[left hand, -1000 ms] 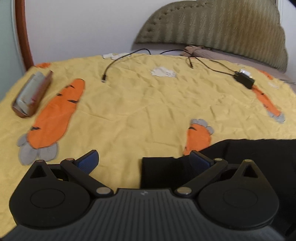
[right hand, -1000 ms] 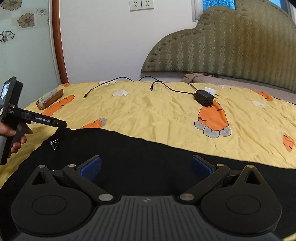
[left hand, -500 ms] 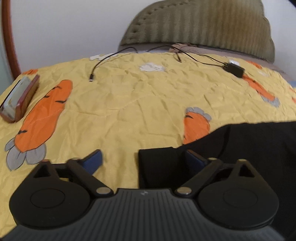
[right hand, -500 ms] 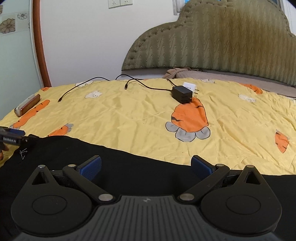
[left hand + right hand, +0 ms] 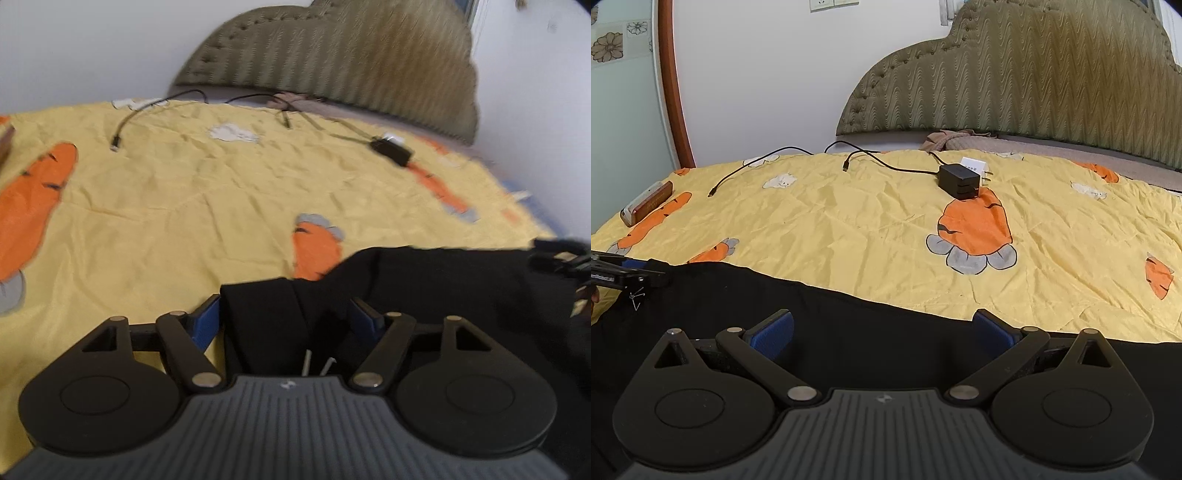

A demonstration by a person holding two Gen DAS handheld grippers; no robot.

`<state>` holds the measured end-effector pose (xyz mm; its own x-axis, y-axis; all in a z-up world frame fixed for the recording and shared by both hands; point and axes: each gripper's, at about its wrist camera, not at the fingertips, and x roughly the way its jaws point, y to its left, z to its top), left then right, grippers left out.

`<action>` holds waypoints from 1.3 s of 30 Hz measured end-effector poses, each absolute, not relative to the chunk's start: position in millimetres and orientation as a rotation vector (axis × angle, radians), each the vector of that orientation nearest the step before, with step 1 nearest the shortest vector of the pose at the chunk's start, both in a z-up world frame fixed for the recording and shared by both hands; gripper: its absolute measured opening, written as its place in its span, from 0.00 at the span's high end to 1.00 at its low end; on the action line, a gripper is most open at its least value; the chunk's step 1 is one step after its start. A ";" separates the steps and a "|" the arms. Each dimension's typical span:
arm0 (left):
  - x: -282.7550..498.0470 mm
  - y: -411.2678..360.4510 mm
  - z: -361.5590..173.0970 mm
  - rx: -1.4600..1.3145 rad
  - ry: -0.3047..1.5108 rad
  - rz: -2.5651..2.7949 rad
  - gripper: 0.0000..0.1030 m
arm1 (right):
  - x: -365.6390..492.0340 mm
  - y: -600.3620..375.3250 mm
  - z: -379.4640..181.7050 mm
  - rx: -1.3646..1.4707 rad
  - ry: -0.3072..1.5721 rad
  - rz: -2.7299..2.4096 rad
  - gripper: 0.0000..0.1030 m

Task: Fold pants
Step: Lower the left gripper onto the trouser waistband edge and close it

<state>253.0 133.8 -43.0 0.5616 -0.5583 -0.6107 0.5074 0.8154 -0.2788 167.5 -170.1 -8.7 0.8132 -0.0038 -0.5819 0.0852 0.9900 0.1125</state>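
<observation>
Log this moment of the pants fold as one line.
fold pants | left gripper: closing on pants corner | right gripper: open above pants | bedspread

Left claw point(image 5: 286, 314) pinched on black pants point(image 5: 424, 280) — right claw point(image 5: 882, 328) wide open, low.

Lying black and plain: pants point(image 5: 849, 332). Showing yellow with orange carrots and small white rabbits: bedspread point(image 5: 879, 229). Wearing olive green in a wavy zigzag weave: headboard point(image 5: 1034, 81). Sitting black beside a white plug: charger point(image 5: 958, 181). Carrying blue pads on black arms: left gripper point(image 5: 286, 314), right gripper point(image 5: 882, 330). Running reddish-brown: door frame point(image 5: 674, 85).
</observation>
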 end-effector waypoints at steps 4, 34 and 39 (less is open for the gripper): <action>254.1 142.9 -49.2 -0.138 0.752 -0.679 0.53 | 169.7 -165.8 -9.6 0.111 0.618 -0.047 0.00; 233.9 101.6 -40.6 0.187 0.694 -0.395 0.63 | 196.7 -159.6 -12.5 -0.054 0.603 -0.017 0.00; 233.9 100.7 -40.4 0.190 0.695 -0.392 0.64 | 207.5 -158.6 -14.3 -0.110 0.613 0.018 0.00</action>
<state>233.9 100.7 -40.4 0.6993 -0.2871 -0.6546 0.4121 0.9102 0.0410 207.5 -158.6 -14.3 0.8177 -0.0160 -0.5754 -0.0495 0.9940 -0.0979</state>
